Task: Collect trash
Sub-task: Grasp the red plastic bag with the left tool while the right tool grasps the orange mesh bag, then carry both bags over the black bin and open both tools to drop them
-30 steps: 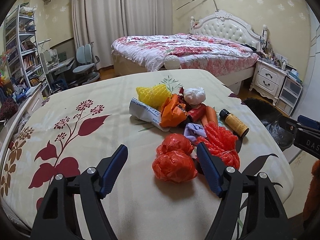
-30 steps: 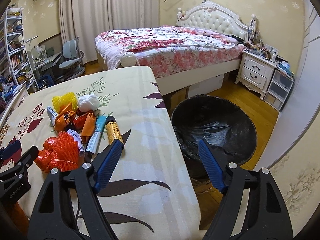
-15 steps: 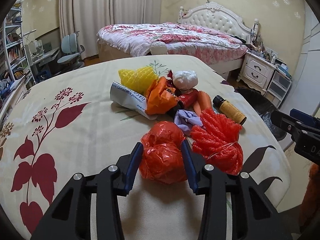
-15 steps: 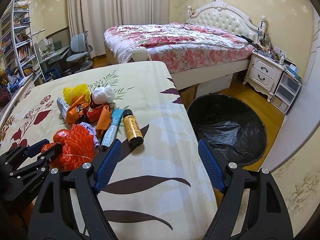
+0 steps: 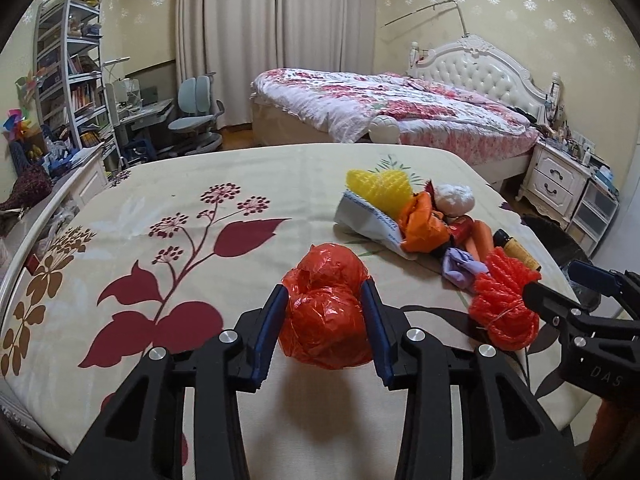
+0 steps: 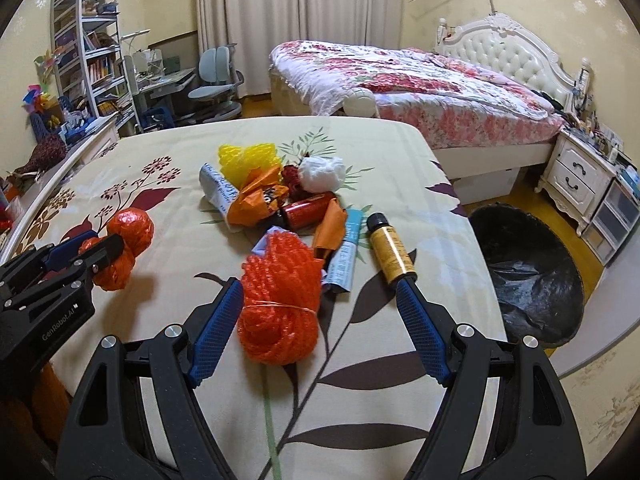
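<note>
My left gripper (image 5: 323, 290) is shut on a crumpled red plastic bag (image 5: 324, 312), both blue pads pressing its sides just above the floral tablecloth (image 5: 200, 240). The right wrist view shows the same bag (image 6: 130, 228) held left of the trash pile. My right gripper (image 6: 319, 285) is open, and a red foam net (image 6: 280, 300) lies between its fingers, close to the left finger (image 6: 218, 316). Behind it lie an amber bottle (image 6: 390, 252), a blue-white tube (image 6: 344, 256), a red can (image 6: 308, 210), orange wrappers (image 6: 256, 196), a yellow net (image 6: 244, 156) and a white wad (image 6: 322, 174).
A black-lined trash bin (image 6: 532, 264) stands on the floor off the table's right edge. Beyond the table are a bed (image 6: 400, 80), a white nightstand (image 6: 580, 184), a desk chair (image 6: 214, 80) and shelves (image 6: 88, 48). The left half of the cloth is bare.
The left gripper closed on the red bag and carried it left, away from the pile. The right gripper swung left from over the bin to straddle the red foam net.
</note>
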`<state>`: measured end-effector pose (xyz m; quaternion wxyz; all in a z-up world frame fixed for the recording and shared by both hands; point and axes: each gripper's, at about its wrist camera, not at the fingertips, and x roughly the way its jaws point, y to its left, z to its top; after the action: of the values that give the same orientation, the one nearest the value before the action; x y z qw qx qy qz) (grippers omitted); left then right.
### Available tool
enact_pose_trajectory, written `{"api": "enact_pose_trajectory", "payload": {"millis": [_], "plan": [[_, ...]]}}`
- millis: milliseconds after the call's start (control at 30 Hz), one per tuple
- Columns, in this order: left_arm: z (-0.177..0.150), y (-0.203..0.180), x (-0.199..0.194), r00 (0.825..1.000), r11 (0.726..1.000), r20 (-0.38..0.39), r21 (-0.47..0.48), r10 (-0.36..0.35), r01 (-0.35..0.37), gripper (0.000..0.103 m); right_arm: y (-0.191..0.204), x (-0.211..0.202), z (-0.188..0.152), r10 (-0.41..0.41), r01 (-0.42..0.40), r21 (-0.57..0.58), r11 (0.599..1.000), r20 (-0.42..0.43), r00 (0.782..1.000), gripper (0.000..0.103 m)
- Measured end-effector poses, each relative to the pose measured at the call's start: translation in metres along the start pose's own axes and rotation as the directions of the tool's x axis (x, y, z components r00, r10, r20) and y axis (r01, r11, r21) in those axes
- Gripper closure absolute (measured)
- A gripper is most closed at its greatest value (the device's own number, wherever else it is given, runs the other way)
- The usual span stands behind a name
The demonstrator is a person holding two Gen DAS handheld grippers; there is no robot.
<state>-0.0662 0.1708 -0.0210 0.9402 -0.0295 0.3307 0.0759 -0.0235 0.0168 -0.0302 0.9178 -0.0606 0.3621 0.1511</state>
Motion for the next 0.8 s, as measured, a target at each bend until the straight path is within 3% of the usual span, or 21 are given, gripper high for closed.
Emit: {"api": "enact_pose_trajectory", "payload": {"millis": [167, 233, 333, 567, 800], "plan": [[-0.002, 0.01, 0.0, 1.0, 1.0, 0.0, -0.023, 0.015, -0.015, 0.062, 0.016, 0.014, -0.004, 0.008, -0.009, -0.03, 1.0, -0.038, 0.999, 0.027], [-0.002, 0.01, 0.0, 1.0, 1.0, 0.0, -0.026, 0.011, -0.011, 0.062, 0.018, 0.02, -0.006, 0.025, -0.028, -0.036, 0.999, -0.064, 0.998, 0.045], [-0.003, 0.007, 0.0, 1.0, 1.0, 0.002, -0.03, 0.002, -0.002, 0.062, 0.017, 0.023, -0.01, 0.053, -0.055, -0.022, 0.998, -0.078, 0.996, 0.057], [0.003, -0.012, -0.01, 0.999, 0.999, 0.038, -0.022, -0.034, 0.035, 0.062, 0.001, -0.005, -0.003, 0.031, -0.031, 0.001, 1.0, 0.011, 0.999, 0.06], [0.023, -0.051, -0.013, 0.991, 0.994, 0.08, 0.017, -0.105, 0.104, 0.062, -0.051, -0.03, 0.013, -0.06, 0.052, 0.076, 0.996, 0.099, 0.993, 0.06]]}}
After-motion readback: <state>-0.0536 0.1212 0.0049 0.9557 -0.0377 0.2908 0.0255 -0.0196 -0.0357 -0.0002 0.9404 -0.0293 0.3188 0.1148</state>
